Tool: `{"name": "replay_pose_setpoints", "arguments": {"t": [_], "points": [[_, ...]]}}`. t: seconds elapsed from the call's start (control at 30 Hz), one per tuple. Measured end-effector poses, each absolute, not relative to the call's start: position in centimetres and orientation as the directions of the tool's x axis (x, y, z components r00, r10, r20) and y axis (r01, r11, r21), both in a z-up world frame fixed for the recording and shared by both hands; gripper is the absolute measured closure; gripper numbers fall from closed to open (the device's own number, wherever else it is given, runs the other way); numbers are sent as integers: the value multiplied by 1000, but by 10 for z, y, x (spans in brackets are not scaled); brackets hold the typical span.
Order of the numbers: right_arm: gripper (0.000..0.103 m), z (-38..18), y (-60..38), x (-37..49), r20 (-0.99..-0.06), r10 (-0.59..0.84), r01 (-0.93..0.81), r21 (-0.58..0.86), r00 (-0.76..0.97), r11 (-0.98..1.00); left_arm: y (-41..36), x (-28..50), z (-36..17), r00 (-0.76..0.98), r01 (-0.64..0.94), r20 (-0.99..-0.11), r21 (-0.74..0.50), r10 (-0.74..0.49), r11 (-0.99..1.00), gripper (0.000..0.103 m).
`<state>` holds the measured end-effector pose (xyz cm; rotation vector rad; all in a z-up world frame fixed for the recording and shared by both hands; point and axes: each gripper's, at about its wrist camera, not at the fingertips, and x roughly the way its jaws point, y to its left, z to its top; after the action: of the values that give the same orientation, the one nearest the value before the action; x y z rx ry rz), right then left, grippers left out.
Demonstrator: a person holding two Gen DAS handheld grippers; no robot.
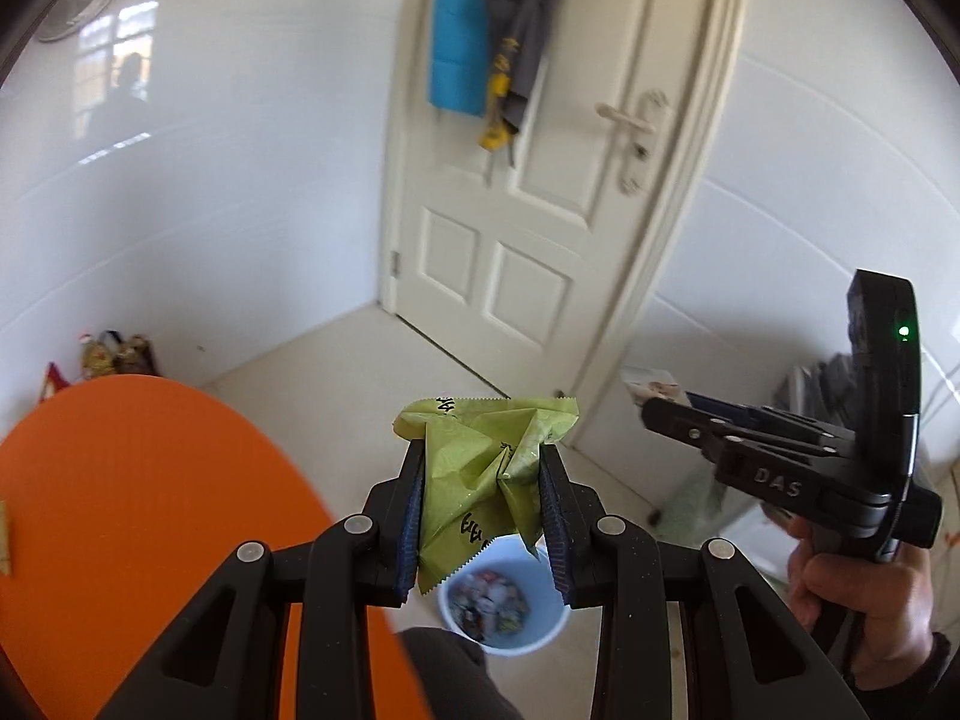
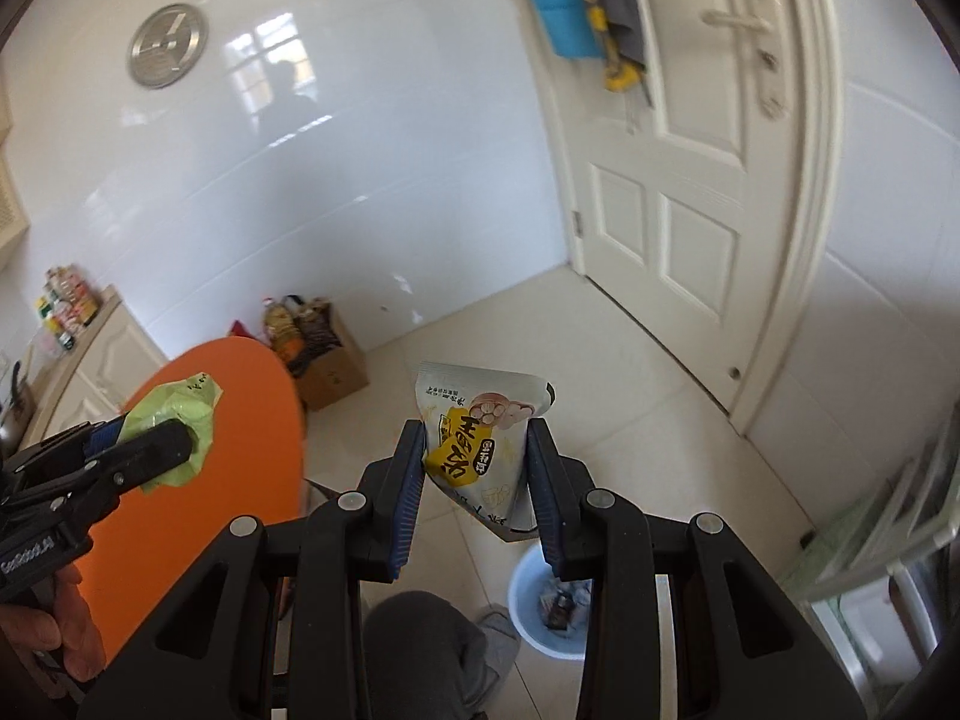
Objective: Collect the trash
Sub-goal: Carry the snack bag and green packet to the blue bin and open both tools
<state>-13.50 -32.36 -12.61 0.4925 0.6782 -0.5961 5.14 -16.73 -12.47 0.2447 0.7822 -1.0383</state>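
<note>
Hidden behind the left gripper [image 1: 485, 483]: part of the pale blue bin [image 1: 543, 639] on the floor tiles, its near rim cut by the pads and by the green wrapper [image 1: 480, 468]. Clenched on that crumpled green wrapper, pads pressing both sides, upper edge sticking out beyond the fingertips. Below and just ahead of the tips, the bin's open mouth, holding a blurred heap of small wrappers, too smeared to count.

In the right wrist view, right gripper [image 2: 477, 441] grasping one white and yellow snack pouch [image 2: 480, 444], pinched between the blue pads, top corner poking past the tips, lower corner hanging under them. Bin [image 2: 528, 630] below and slightly right of the tips, mostly covered by the right finger; contents hard to make out.

Counted: two grippers, two pieces of trash held, one bin, one orange table [image 1: 132, 510] left of both tools, its far end cut off by the frame. One white door [image 1: 540, 210] ahead, blurred, with clothes hanging on it. One cardboard box [image 2: 327, 369] beyond the table. One knee in grey trousers [image 2: 420, 642] beneath the tools, with a slipper beside the bin.
</note>
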Motion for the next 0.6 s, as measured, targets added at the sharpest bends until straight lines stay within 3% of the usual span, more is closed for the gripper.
{"name": "replay_pose_setpoints", "arguments": {"t": [0.23, 0.6], "points": [[70, -194, -366, -159, -782, -303, 732, 266, 544, 627, -229, 41, -187, 105, 868, -803, -214, -587, 448, 73], [69, -296, -405, -169, -871, -162, 795, 329, 464, 510, -301, 61, -244, -25, 862, -899, -241, -438, 446, 72]]}}
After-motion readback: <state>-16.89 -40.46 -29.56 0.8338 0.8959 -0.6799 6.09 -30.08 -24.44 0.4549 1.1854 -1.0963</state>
